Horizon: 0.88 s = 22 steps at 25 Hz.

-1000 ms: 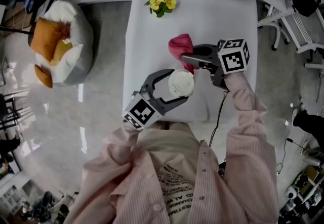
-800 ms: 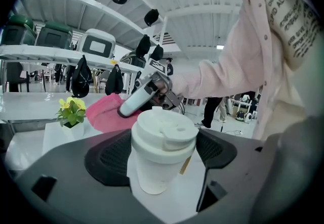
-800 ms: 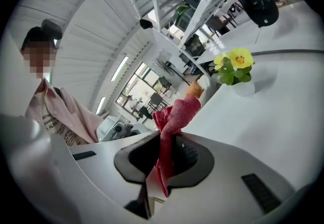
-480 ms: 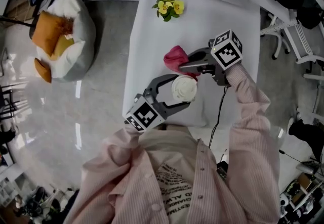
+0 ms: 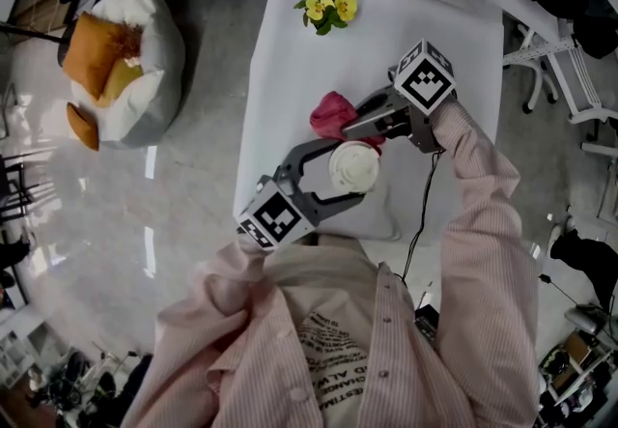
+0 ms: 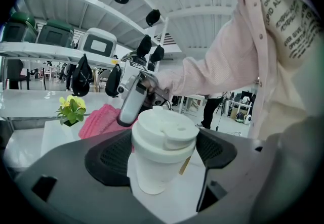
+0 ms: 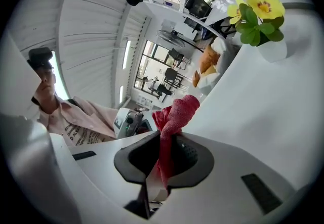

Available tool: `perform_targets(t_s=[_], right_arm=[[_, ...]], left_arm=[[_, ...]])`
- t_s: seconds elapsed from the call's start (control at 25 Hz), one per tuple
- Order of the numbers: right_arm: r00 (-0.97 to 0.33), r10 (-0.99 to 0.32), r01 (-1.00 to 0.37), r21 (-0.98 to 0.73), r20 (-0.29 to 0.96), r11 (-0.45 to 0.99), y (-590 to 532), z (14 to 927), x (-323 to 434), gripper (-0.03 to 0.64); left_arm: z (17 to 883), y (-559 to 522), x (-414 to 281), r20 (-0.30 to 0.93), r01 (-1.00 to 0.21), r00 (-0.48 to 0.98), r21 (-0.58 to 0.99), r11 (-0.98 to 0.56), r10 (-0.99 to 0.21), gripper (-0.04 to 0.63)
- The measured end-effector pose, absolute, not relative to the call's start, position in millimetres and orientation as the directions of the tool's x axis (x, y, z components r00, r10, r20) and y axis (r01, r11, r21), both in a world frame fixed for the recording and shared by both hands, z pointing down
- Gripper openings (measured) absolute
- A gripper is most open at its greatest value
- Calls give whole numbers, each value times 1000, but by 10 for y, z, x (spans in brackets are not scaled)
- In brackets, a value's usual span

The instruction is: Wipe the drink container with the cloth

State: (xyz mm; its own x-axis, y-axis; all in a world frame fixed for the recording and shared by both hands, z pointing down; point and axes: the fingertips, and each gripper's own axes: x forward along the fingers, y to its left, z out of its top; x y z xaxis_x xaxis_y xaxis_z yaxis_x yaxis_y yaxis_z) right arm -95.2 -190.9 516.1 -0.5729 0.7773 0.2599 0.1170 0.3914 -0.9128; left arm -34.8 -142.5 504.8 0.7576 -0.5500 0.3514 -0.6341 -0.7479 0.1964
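Note:
A white lidded drink cup stands near the front edge of the white table. My left gripper is shut on the cup, one dark pad on each side of the cup. My right gripper is shut on a pink-red cloth, which hangs just beyond the cup's lid. In the right gripper view the cloth is pinched between the jaws of the right gripper. Seen from the left gripper view, the cloth sits behind the cup, with the right gripper over it.
A small pot of yellow flowers stands at the table's far edge and also shows in the right gripper view. A white beanbag with orange cushions lies on the floor to the left. Chairs stand to the right of the table.
My right gripper has turned and brought the cloth closer to the cup's far side. The left gripper keeps its hold on the cup.

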Motion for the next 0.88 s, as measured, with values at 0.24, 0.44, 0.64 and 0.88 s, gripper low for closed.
perform_targets(t_s=[0.24,0.44,0.64,0.88], right_arm=[[-531,810,110,-928,247,355,-1883,5235,-938,38],[-517,827,101,-943,221,316,-1867,5302,-925,38],[-480,850,84,-953,216,290,-1833,5439,-911,38],[-450,868,74,-960,209,270,-1827,5614,-947,38]], left_arm=[[5053,-1432,-336,352,-637,756,201,-744,-552,380],[5056,-1430,-336,346,-637,758,210,-742,-553,380],[5045,-1423,-341,342,-638,759,220,-738,-555,380],[5075,-1443,-339,341,-643,756,224,-732,-559,380]])
